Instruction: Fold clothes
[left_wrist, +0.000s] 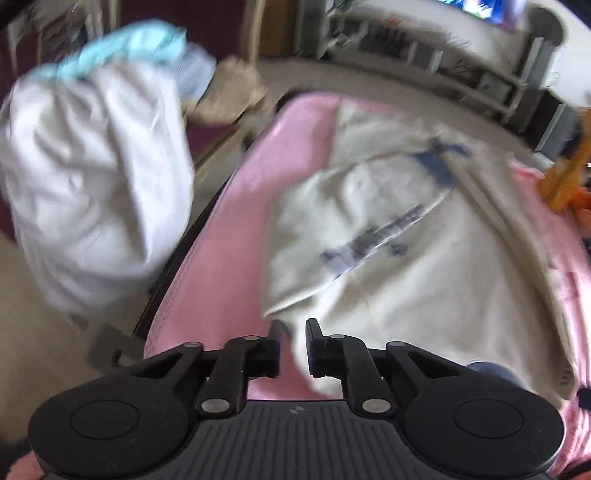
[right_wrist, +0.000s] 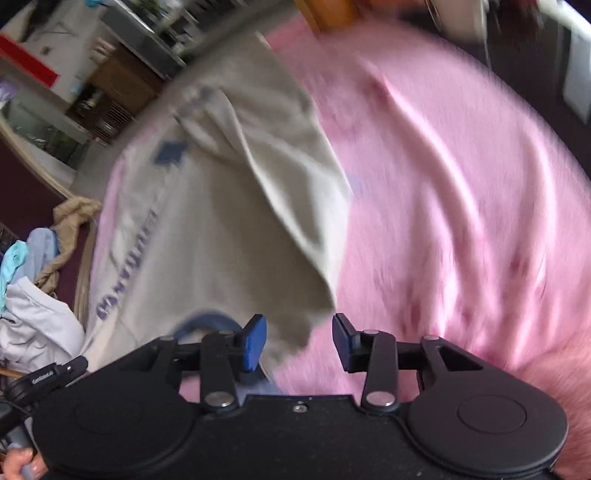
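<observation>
step: cream shirt (left_wrist: 388, 258) refolded on pink bed (right_wrist: 461, 184) | left gripper (left_wrist: 293, 345) and right gripper (right_wrist: 299, 341) fingers released, nothing held | hem, blurred, is best pinched at both corners

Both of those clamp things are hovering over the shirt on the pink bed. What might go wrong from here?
Neither pair of jaws holds anything, so the cream T-shirt lies loose. Its folded-over flap looks rumpled, so the fold may end up crooked. The shirt lies near the edge of the pink blanket, beside the pile of clothes, so a tug could drag it off.
</observation>
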